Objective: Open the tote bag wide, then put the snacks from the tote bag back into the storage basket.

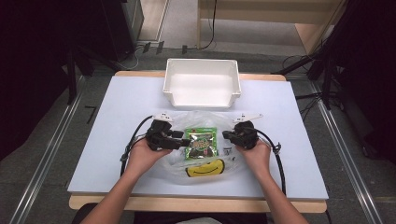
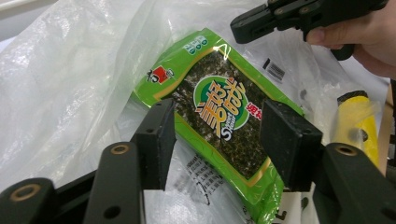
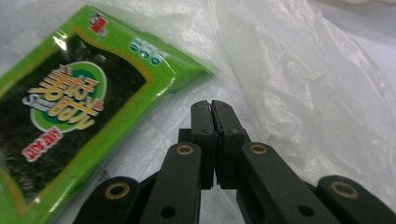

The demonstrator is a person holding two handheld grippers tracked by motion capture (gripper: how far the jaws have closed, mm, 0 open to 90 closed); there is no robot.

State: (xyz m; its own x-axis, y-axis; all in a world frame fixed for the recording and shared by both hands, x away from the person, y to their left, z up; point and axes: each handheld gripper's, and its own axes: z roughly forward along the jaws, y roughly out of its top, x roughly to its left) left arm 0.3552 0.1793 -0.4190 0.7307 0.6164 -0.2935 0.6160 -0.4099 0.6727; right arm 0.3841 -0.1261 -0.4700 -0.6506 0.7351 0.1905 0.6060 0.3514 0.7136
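A green seaweed snack packet (image 1: 201, 142) lies flat on a clear plastic bag (image 1: 184, 164) that has a yellow smiley print (image 1: 204, 169). My left gripper (image 1: 180, 140) sits at the packet's left edge. In the left gripper view its jaws (image 2: 217, 123) stand apart, with the packet (image 2: 219, 107) showing between them and the pads off it. My right gripper (image 1: 226, 136) is at the packet's right edge. Its jaws (image 3: 212, 109) are pressed together over the bag film (image 3: 303, 84), beside the packet's corner (image 3: 65, 112). Nothing shows between them.
An empty white bin (image 1: 201, 83) stands at the back middle of the pale table (image 1: 116, 102). The bag's yellow print (image 2: 357, 121) lies near the person's right hand (image 2: 369, 32). Cables trail from both grippers toward the front edge.
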